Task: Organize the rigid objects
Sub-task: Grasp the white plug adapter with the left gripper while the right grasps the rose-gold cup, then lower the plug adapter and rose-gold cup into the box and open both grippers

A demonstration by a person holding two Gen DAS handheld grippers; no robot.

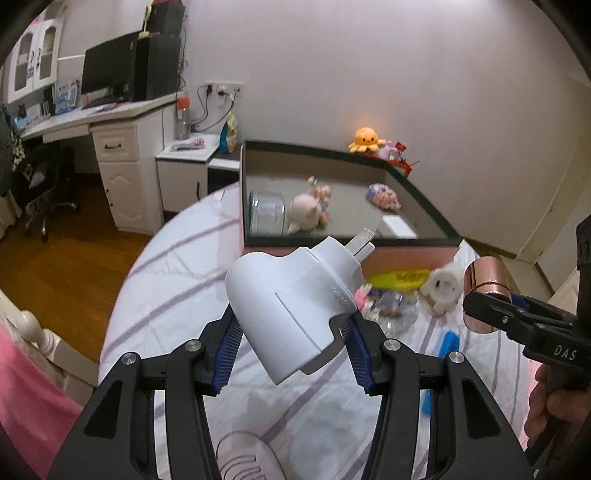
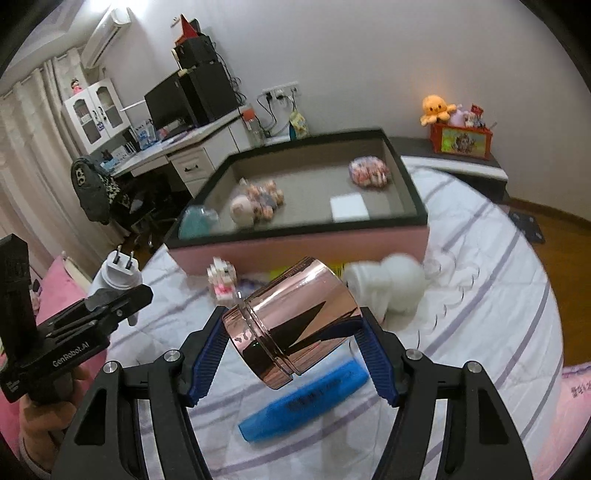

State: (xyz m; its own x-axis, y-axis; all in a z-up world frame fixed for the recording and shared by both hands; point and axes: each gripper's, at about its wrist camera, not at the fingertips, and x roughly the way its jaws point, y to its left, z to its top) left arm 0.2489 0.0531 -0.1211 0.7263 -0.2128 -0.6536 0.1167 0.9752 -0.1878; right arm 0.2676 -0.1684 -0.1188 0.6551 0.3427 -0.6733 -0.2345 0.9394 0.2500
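Plain pale walls (image 1: 369, 66) enclose the room, and the floor (image 1: 74, 266) is brown wood. At ten o'clock a white desk (image 1: 122, 155) carries a dark monitor (image 1: 109, 66). An air conditioner (image 2: 105, 35) hangs at eleven o'clock, above pale curtains (image 2: 26, 155).

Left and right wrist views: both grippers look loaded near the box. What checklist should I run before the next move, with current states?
1. White plug adapter clamped in left gripper: ok.
2. Rose-gold jar clamped in right gripper: ok.
3. Jar grip centred: not ok, it sits tilted between the jaws.
4. Bare floor in the box for both items: ok.
5. Grippers apart from each other: ok.
6. Jar lid secure: cannot tell.
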